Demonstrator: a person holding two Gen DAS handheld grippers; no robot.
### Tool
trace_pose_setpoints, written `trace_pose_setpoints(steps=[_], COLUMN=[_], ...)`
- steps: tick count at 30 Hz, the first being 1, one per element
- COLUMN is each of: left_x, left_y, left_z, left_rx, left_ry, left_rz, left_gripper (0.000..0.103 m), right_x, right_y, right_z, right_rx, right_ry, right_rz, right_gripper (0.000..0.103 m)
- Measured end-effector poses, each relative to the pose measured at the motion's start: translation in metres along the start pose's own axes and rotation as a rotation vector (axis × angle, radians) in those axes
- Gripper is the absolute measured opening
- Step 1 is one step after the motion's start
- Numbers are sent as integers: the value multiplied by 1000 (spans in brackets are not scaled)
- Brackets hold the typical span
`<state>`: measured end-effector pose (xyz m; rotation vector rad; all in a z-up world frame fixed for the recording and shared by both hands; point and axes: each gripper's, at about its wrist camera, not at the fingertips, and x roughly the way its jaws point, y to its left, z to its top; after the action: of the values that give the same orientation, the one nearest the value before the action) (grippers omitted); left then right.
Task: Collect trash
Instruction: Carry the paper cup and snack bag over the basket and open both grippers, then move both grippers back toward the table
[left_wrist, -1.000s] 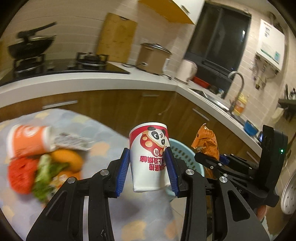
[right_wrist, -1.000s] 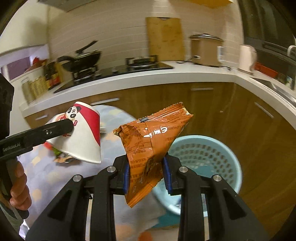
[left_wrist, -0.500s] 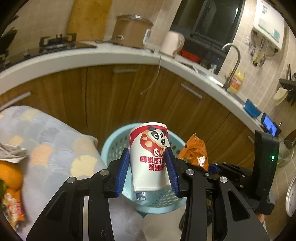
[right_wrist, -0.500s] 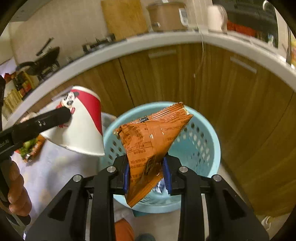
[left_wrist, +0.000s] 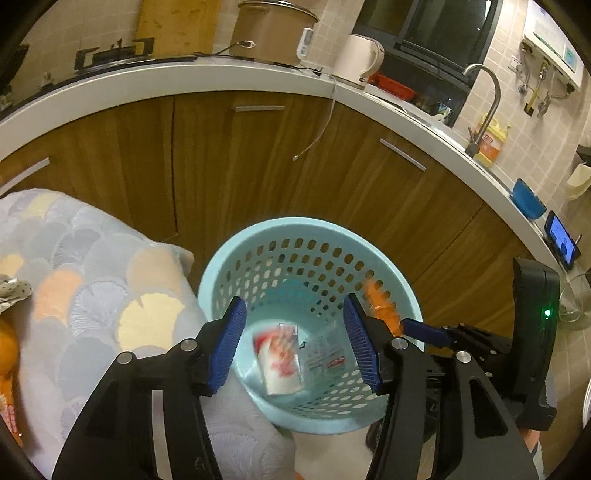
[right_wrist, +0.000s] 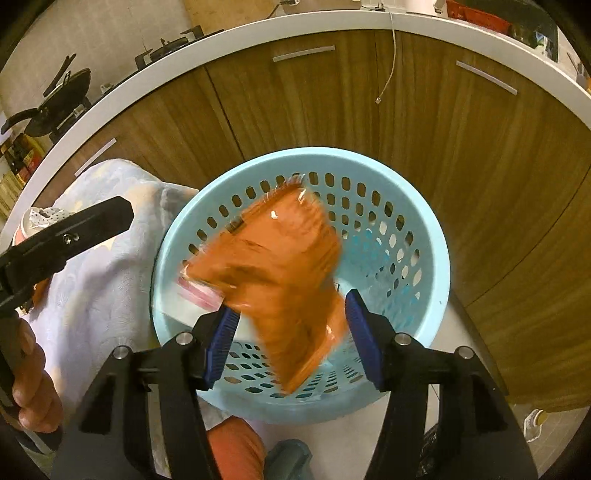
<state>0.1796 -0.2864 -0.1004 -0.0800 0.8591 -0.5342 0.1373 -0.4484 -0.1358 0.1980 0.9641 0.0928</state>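
Trash is dropping into the pale blue perforated plastic basket (left_wrist: 221, 266) that stands on the floor against the brown wooden cabinet fronts (left_wrist: 221, 155). Both tools hang right over its mouth, which I take to be deliberate, so whatever they let go lands inside and not on the floor.

The left gripper (left_wrist: 293, 339) has its blue ribbed pads spread wide with nothing between them. Straight below that gap, down in the basket, lies the white paper cup with red print (left_wrist: 279, 363), blurred and tipped on its side beside some clear wrapping I cannot identify.

The right gripper (right_wrist: 288, 339) is likewise spread. The orange crinkled foil snack bag (right_wrist: 273, 269) sits in the gap, smeared with motion and seemingly touching neither pad, though its edge passes close to the left pad; my reading is that it is loose and falling. It hangs over the basket's opening, with something white and pink showing beneath it, probably that cup.

Beside the basket, a table draped in a pastel fan-patterned cloth (left_wrist: 92, 280) carries more bits at its far edge, so I would judge the collecting unfinished.
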Motion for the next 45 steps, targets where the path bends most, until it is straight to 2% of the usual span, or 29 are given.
trace_pose_setpoints(steps=[9, 13, 19, 25, 31, 39, 43, 45], left_x=[-27, -45, -83, -137, -195, -261, -276, -274], left_y=[16, 20, 29, 56, 97, 164, 198, 220], left_z=[-2, -3, -6, -12, -27, -52, -64, -72], left_rx=[-42, -56, -86, -142, -208, -298, -350, -376], left_ry=[-44, -74, -142, -234, -323, -413, -409, -379], left_rz=[8, 10, 27, 73, 166, 290, 316, 331], left_gripper=[53, 53, 53, 53, 53, 57, 64, 69], right_x=[-14, -26, -52, -75, -85, -73, -62, -54], right_y=[-1, 10, 43, 86, 138, 214, 241, 254], right_z=[4, 5, 10, 15, 11, 0, -5, -7], right_rx=[20, -3, -66, -134, -229, -328, -344, -346], right_ry=[-29, -57, -136, -208, -255, -262, -235, -207], right_rz=[11, 22, 54, 115, 151, 223, 264, 302], right_gripper=[55, 55, 55, 55, 49, 33, 30, 30])
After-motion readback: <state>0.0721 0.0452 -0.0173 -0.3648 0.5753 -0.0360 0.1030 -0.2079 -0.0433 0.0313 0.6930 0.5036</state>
